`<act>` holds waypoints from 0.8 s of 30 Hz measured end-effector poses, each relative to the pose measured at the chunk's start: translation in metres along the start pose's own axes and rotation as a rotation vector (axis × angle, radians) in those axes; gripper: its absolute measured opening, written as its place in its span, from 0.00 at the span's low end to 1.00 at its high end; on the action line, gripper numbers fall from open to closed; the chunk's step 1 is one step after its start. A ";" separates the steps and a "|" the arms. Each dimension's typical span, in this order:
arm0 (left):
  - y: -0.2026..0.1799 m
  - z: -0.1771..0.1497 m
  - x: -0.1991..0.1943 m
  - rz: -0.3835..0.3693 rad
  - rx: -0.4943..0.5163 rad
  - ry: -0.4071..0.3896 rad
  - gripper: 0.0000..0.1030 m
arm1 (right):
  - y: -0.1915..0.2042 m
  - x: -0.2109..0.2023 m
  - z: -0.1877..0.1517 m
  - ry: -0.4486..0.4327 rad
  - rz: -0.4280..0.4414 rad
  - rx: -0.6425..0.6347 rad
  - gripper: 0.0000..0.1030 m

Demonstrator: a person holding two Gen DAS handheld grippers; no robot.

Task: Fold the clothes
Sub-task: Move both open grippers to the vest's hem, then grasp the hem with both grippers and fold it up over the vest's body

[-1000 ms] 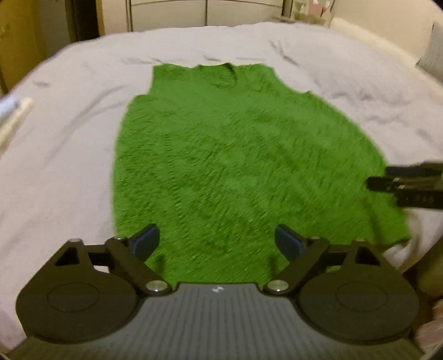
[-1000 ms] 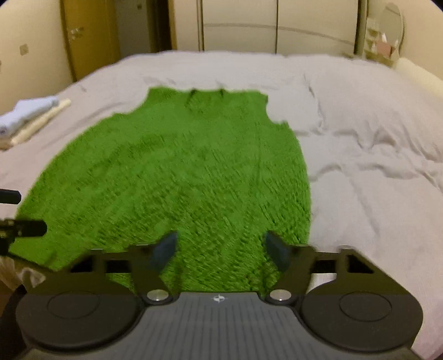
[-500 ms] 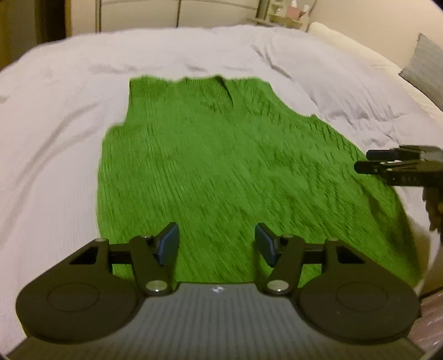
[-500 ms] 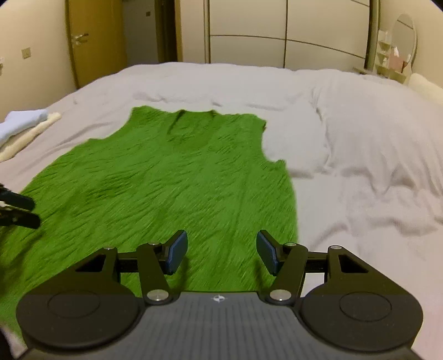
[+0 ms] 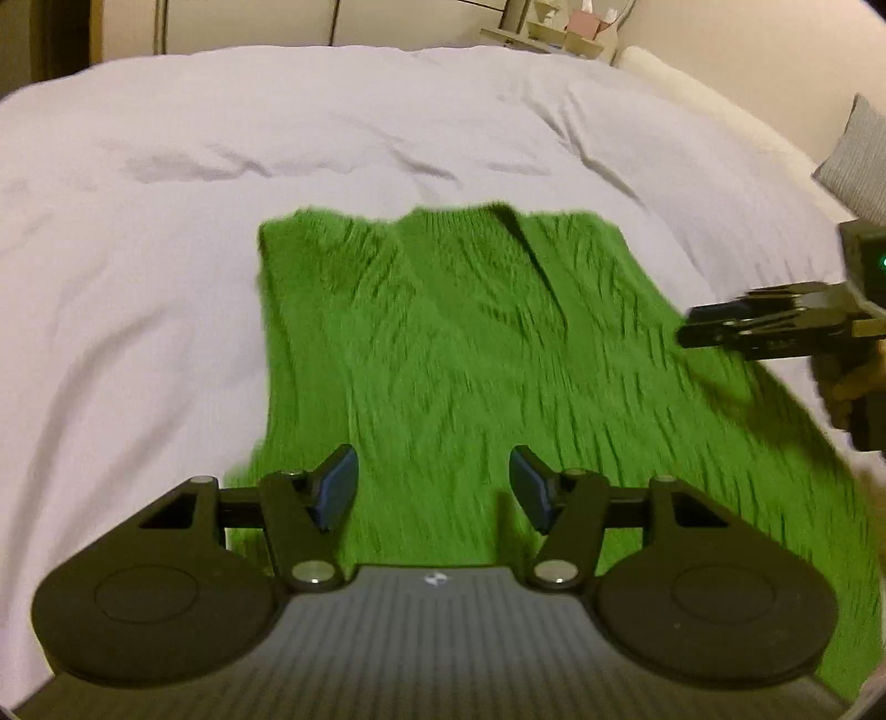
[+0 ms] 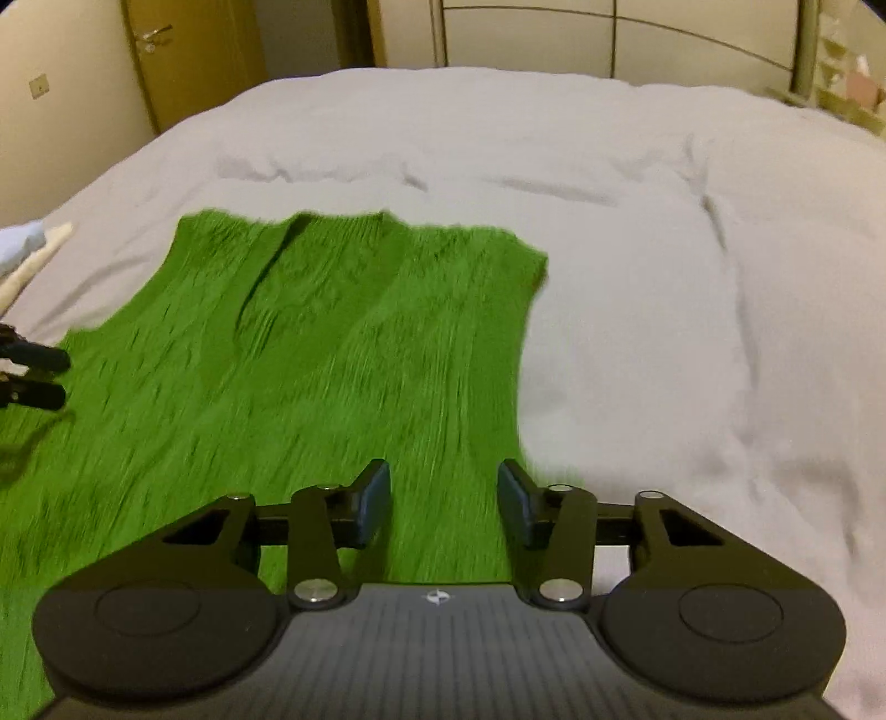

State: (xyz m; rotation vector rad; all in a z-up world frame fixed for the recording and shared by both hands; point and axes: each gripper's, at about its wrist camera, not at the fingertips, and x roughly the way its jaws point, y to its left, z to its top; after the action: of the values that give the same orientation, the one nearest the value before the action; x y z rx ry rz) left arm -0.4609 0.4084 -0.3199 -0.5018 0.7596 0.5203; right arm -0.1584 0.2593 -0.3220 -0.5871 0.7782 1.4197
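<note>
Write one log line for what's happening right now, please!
garment: green knitted vest flat on white bedsheet | left gripper: open, empty | right gripper: closing, nothing gripped | fold: not started

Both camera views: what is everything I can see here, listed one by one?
Vest: one, green knit, spread flat on the bed.
Bed cover: one, pale grey-white, wrinkled, under the vest.
Folded cloths: a few, white and cream, at the bed's left edge.
Door: one, wooden, back left.
Wardrobe: one, cream panels, behind the bed.
Cushion: one, grey, far right.
Shelf items: a few, too small to tell.
Left gripper: black, blue pads, open above the vest.
Right gripper: black, blue pads, jaws closing, nothing gripped.
</note>
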 end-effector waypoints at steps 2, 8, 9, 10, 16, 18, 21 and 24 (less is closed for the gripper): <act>0.013 0.018 0.013 -0.012 -0.012 -0.004 0.55 | -0.006 0.016 0.020 -0.010 0.014 -0.006 0.44; 0.058 0.060 0.043 -0.009 -0.123 -0.018 0.63 | -0.037 0.043 0.068 -0.099 0.024 0.047 0.50; 0.065 0.064 0.046 -0.009 -0.142 -0.026 0.68 | -0.043 0.048 0.073 -0.104 0.027 0.060 0.53; 0.072 0.067 0.049 -0.014 -0.161 -0.034 0.71 | -0.049 0.052 0.075 -0.105 0.034 0.077 0.53; 0.097 0.082 0.078 -0.116 -0.300 -0.033 0.69 | -0.080 0.088 0.080 -0.081 0.173 0.198 0.58; 0.093 0.084 0.081 -0.124 -0.292 -0.028 0.25 | -0.082 0.094 0.080 -0.078 0.204 0.216 0.43; 0.087 0.081 0.066 -0.159 -0.264 -0.042 0.13 | -0.077 0.086 0.079 -0.105 0.228 0.187 0.13; 0.077 0.071 0.020 -0.185 -0.241 -0.110 0.08 | -0.073 0.051 0.071 -0.171 0.243 0.161 0.10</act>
State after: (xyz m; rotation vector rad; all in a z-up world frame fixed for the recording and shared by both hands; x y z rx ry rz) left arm -0.4591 0.5146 -0.3093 -0.7532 0.5416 0.4645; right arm -0.0783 0.3398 -0.3235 -0.2489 0.8378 1.5877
